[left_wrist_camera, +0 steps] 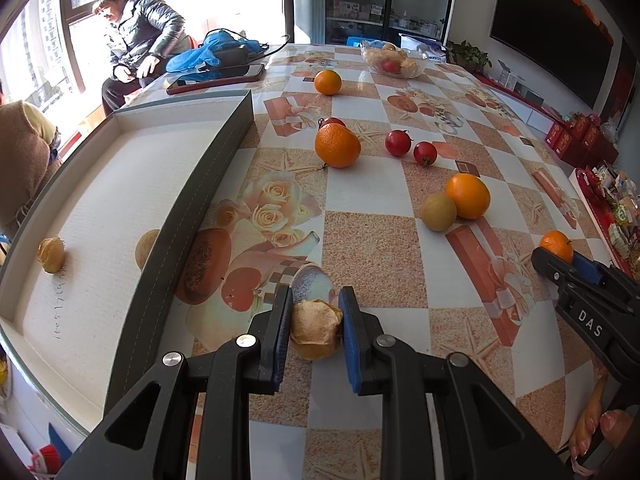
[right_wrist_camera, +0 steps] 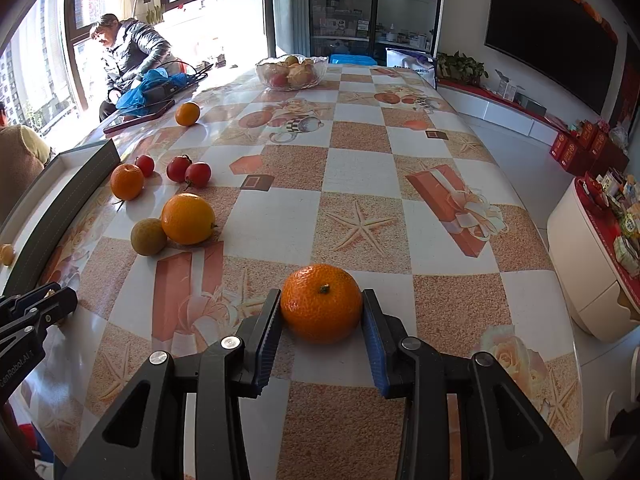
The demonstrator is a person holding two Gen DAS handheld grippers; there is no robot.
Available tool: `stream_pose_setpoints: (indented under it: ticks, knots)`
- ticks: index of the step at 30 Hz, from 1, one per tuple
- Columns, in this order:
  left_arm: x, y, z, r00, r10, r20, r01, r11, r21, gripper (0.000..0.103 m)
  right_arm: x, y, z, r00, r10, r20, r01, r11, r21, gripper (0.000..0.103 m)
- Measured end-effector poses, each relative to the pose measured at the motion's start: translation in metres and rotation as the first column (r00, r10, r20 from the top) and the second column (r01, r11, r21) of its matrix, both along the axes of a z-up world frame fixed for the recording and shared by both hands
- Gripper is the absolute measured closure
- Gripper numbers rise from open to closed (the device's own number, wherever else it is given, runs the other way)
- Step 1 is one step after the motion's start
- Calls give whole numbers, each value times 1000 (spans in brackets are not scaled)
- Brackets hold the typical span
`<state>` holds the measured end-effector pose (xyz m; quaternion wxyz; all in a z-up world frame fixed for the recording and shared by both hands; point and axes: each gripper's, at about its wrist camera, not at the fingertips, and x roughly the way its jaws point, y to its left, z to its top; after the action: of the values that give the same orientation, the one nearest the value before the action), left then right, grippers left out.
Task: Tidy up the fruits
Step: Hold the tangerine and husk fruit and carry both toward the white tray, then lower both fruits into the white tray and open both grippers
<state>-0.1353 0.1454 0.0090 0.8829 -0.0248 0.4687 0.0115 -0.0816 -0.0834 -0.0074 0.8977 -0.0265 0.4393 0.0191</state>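
Fruit lies scattered over a surface [right_wrist_camera: 360, 168] covered in a checkered cloth. The left gripper [left_wrist_camera: 315, 322] is closed on a wrinkled tan fruit [left_wrist_camera: 316, 330] near the front edge, its blue pads [left_wrist_camera: 282, 344] pressing the fruit from both sides. Just left of it runs the dark wall of a shallow box [left_wrist_camera: 120, 184] that reaches the surface's left edge; inside the box lie another wrinkled tan fruit [left_wrist_camera: 51, 255] and a round brown fruit [left_wrist_camera: 146, 248] against the wall.

The right gripper [right_wrist_camera: 322, 312] has its fingers on either side of a mandarin [right_wrist_camera: 321, 303] resting on the surface near the front edge; both pads appear to touch the peel.

Toward the middle of the surface, a large orange [right_wrist_camera: 188, 219] touches a brownish-green round fruit [right_wrist_camera: 149, 237]. Farther back lie a smaller orange [right_wrist_camera: 127, 181] and three red tomatoes [right_wrist_camera: 188, 172], close together. Another orange [right_wrist_camera: 187, 113] sits alone nearer the far edge, and a glass bowl [right_wrist_camera: 291, 73] of mixed fruit stands at the far edge.
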Motion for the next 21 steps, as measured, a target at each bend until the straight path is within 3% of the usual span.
stream_pose_setpoints:
  ticks: [5,11,16,21]
  knots:
    - [9,3,4,996,-42,-75,40,999,-32,77,6,3,5,995,23,-94,-22,1000,8,64]
    - [15,24,10,982,-84,-167,49,978,-203,77,7,13,11,967,105,-234,-77,989,125,64]
    - [7,41,22,983,-85,-162,46,972,-229,77,10,29,21,949,156,-276,-101,974,203,64]
    - [2,60,40,990,-62,-124,36,978,-207,77,17,55,33,935,208,-288,-140,961,240,64]
